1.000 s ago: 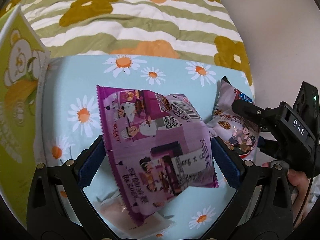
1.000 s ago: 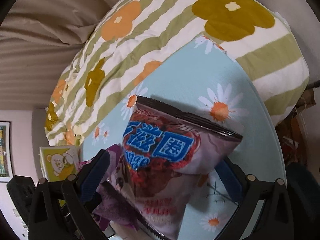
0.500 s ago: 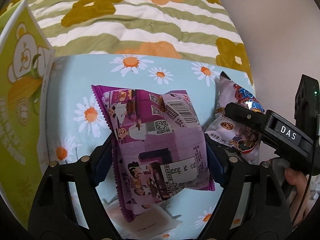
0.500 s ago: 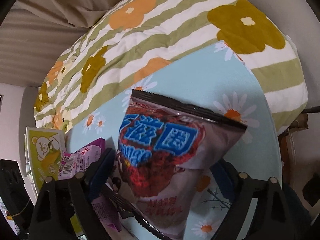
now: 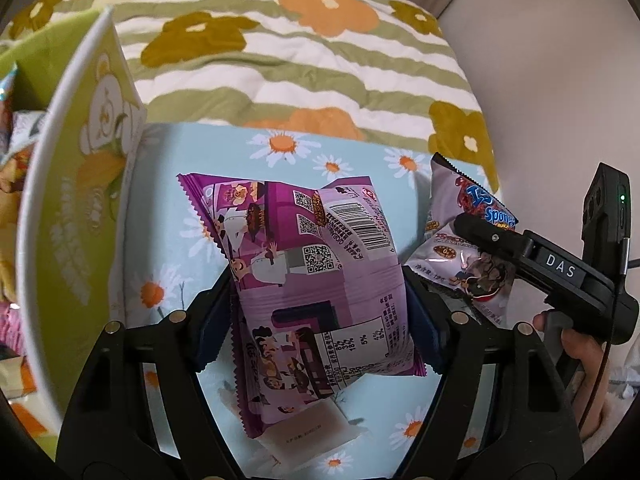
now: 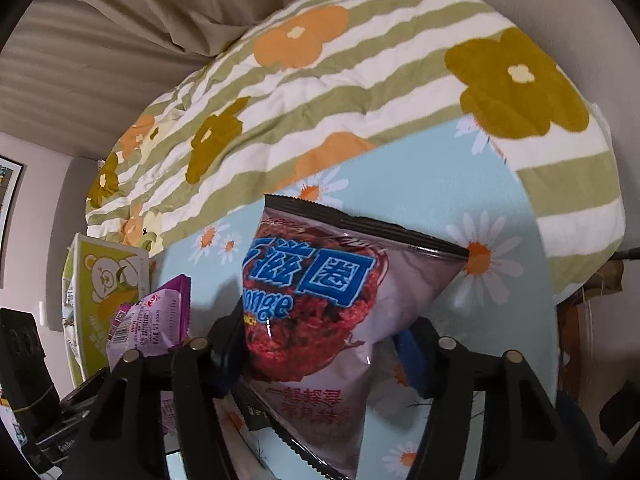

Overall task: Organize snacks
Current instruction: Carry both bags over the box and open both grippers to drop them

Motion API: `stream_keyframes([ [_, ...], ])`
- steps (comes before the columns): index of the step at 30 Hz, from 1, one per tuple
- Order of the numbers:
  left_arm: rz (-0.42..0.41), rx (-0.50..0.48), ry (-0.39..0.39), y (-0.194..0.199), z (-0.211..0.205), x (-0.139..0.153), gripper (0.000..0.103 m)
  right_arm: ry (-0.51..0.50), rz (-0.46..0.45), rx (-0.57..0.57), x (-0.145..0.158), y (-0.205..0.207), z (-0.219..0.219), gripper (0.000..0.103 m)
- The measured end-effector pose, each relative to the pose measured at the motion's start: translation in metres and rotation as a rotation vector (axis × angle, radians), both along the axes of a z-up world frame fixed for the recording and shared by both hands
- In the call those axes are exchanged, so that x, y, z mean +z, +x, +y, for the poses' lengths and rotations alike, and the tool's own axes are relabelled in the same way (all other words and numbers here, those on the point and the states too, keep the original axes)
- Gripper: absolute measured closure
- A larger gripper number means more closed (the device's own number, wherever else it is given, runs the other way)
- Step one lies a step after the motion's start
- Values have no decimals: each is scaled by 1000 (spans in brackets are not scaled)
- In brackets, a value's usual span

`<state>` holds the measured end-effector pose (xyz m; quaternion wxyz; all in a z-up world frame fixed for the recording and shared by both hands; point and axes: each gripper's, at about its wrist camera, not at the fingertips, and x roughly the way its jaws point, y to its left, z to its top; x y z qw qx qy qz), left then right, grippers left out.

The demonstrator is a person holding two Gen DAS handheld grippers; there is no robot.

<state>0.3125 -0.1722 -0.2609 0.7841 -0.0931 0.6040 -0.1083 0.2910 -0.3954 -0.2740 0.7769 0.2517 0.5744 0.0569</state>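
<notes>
A purple snack packet (image 5: 312,272) sits between the blue pads of my left gripper (image 5: 320,316), whose jaws are closing and press on its sides; it hangs just above the daisy tablecloth (image 5: 224,152). My right gripper (image 6: 320,356) is shut on a pale grey sponge-cake packet (image 6: 320,300) with blue lettering, held upright over the cloth. In the left wrist view that packet (image 5: 468,248) and the right gripper (image 5: 540,264) are at the right. The purple packet (image 6: 148,324) shows at the left of the right wrist view.
A green box with a bear print (image 5: 72,220) stands open at the left, with other snacks inside. A small white sachet (image 5: 308,436) lies under the purple packet. A striped flowered quilt (image 5: 280,60) lies behind the table. A person's hand (image 5: 576,348) holds the right gripper.
Both grippers have closed from wide open onto their packets. Both packets have come up a little off the cloth, and the sponge-cake packet has tilted with the right wrist's roll.
</notes>
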Motion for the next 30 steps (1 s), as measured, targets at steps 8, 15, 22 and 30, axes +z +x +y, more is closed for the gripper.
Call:
stream_keyframes([
  [8,-113,4,-36,-17,10,59,29,-44,-132,52,64,-13,5,44],
  [15,-248,31,-52,-30,53,134,29,-61,-263,155,137,-24,46,44],
  [22,-317,72,-19,-41,127,176,29,-22,-370,211,184,-31,114,44],
  [30,-311,150,17,-54,231,182,29,10,-382,301,190,-27,204,44],
])
